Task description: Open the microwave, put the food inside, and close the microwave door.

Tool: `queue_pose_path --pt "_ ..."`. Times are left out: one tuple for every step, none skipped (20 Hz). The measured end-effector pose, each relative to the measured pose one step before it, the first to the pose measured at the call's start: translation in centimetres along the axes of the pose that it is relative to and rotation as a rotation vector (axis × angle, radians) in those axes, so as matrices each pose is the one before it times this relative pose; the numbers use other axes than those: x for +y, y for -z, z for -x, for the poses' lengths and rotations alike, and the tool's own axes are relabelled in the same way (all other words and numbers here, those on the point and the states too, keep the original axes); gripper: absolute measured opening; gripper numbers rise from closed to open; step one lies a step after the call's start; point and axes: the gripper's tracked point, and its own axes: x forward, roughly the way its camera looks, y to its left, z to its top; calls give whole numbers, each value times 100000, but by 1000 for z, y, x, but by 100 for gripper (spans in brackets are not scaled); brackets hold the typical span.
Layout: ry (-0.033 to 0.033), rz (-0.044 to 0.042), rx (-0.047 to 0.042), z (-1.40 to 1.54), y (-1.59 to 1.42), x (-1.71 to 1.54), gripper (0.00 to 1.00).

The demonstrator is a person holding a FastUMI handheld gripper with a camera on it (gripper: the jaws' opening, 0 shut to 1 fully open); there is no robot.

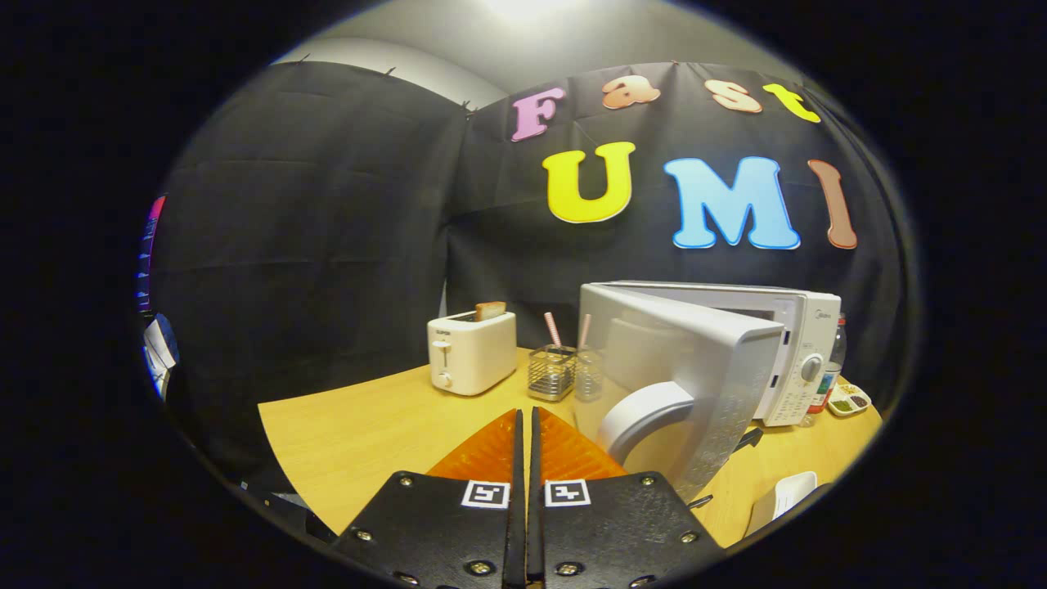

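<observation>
Gripper (524,417) fingers pressed together, nothing between them. Microwave (797,352) just ahead and to the right; door (695,368) swung open toward the fingers. Door looks rigid, light, hinged; its curved handle (646,413) seems the best purchase. Food not identifiable.

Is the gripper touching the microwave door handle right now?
Apart. In the gripper view, the shut gripper points at bare table, left of the open microwave door and its handle.

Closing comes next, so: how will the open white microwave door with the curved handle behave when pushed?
The white microwave door probably swings stiffly on its hinge rather than flexing. The shut gripper might slip on its smooth handle; the boxy microwave likely stays put.
</observation>
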Motion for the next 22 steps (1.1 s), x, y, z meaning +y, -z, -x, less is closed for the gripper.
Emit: queue_pose_path --pt "3855 1202 -255 -371 -45 -1782 2" --pt "4281 914 -552 -289 40 -2030 2" --pt "2864 1095 20 -536 142 -1379 2" --pt "3306 1107 422 -524 179 -1483 2" --pt "1819 -175 157 -469 125 -1011 2" --pt "1816 -591 512 -390 151 -945 2" --pt "2204 -540 214 -608 37 -1166 2" --pt "2864 145 -546 -469 -172 -1208 2" --pt "1835 -339 -248 -610 -132 -992 2" --pt "1516 -578 374 -382 138 -634 2" --pt "1764 -280 258 -903 126 -814 2" --pt "1929 20 321 -538 19 -794 2" --pt "1666 140 768 -614 192 -737 2" --pt "1517 148 740 -592 139 -599 2" --pt "1403 290 428 -480 23 -424 2" --pt "1948 586 6 -545 -94 -619 2" --pt "1423 -141 83 -507 -99 -490 2" --pt "1729 -205 288 -451 133 -344 2" --pt "1716 -422 -367 -360 -105 -407 2" --pt "1831 -397 -106 -555 -101 -386 2" --pt "1852 -247 -24 -513 -117 -387 2" --pt "1622 -314 305 -520 40 -344 2"
